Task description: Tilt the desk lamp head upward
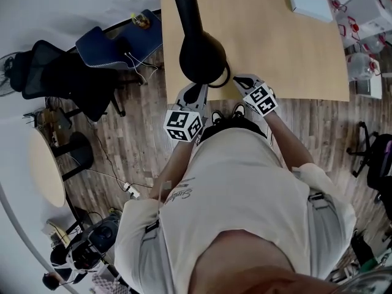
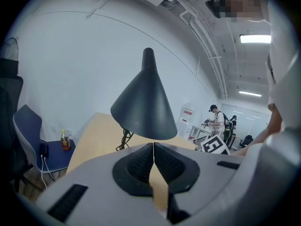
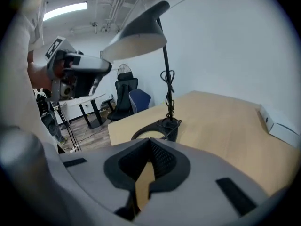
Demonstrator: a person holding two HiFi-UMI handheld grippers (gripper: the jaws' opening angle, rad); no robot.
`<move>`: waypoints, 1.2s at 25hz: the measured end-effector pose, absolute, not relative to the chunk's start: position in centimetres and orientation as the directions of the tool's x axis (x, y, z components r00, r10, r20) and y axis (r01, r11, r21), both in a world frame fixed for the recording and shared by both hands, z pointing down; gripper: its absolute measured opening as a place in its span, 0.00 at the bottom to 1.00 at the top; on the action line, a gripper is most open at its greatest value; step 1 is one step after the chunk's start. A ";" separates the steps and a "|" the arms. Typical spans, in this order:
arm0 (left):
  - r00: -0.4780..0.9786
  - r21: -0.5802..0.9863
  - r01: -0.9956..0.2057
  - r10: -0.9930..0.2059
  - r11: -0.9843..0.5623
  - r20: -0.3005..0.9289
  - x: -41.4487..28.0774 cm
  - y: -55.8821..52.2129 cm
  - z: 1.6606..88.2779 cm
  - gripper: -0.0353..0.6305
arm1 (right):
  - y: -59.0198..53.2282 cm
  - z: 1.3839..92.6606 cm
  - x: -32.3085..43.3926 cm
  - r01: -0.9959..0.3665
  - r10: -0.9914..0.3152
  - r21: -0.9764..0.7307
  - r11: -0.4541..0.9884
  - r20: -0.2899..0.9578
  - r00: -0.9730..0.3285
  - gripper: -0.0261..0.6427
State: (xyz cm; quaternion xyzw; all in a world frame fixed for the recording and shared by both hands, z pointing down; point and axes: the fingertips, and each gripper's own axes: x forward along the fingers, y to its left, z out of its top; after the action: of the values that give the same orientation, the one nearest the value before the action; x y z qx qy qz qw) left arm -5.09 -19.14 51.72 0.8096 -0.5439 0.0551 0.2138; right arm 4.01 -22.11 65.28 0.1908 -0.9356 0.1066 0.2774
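Now: the desk lamp head (image 1: pixel 201 57) hangs over the near left corner of the desk (image 1: pixel 275 48), just ahead of both grippers and touched by neither.

Left gripper (image 2: pixel 153 146) – jaws pressed together at the tips, nothing between them, aimed up at the underside of the cone. Right gripper (image 3: pixel 150 141) – likewise closed and empty, and it looks at the lamp from the side.

Handling, as judged:
- The head is a dark cone with a smooth, matte-looking skin. It is probably thin metal or plastic, so rigid and light, and likely slippery on the slope.
- The best hold looks to be the lower rim, pinched across the edge, or a push from below the rim. The narrow neck is a second choice.
- Resistance should come from the joint where the head meets the pole (image 3: pixel 164 55). That joint may be stiff.
- The pole is slim and the base (image 3: pixel 169 125) is small, so the lamp could rock or slide; steadying it with the other gripper seems prudent.
- A cable (image 3: pixel 170 108) twists round the pole and is best left alone.

Writing:
- The marker cube (image 1: pixel 183 125) carries black-and-white squares, no words.
- The shirt (image 1: pixel 245 182) has cursive print at its hem, too small to read.
- A red-and-white sign (image 2: pixel 187 113) far off is illegible.
- The bottle (image 2: pixel 64 139) has a label that cannot be read.
- The white box (image 3: pixel 282 128) on the desk shows no print.
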 end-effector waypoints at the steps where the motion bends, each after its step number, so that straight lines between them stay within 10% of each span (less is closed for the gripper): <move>1: 0.402 0.287 -0.904 -0.858 -0.316 0.321 -5.4 -19.1 51.8 0.08 | -22.0 66.6 3.7 -0.407 -0.276 -0.100 0.908 0.588 -0.760 0.03; 30: 0.430 0.201 -0.901 -0.859 -0.386 0.277 -5.4 -19.8 51.0 0.08 | -22.2 74.9 0.2 -0.359 -0.146 -0.141 0.923 0.733 -0.664 0.03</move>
State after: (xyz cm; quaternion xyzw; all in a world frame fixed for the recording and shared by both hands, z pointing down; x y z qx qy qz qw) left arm -5.42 -19.79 51.00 0.8299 -0.5302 0.0638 0.1616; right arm 0.17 -22.22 74.92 0.1401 -0.9017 0.1382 0.3850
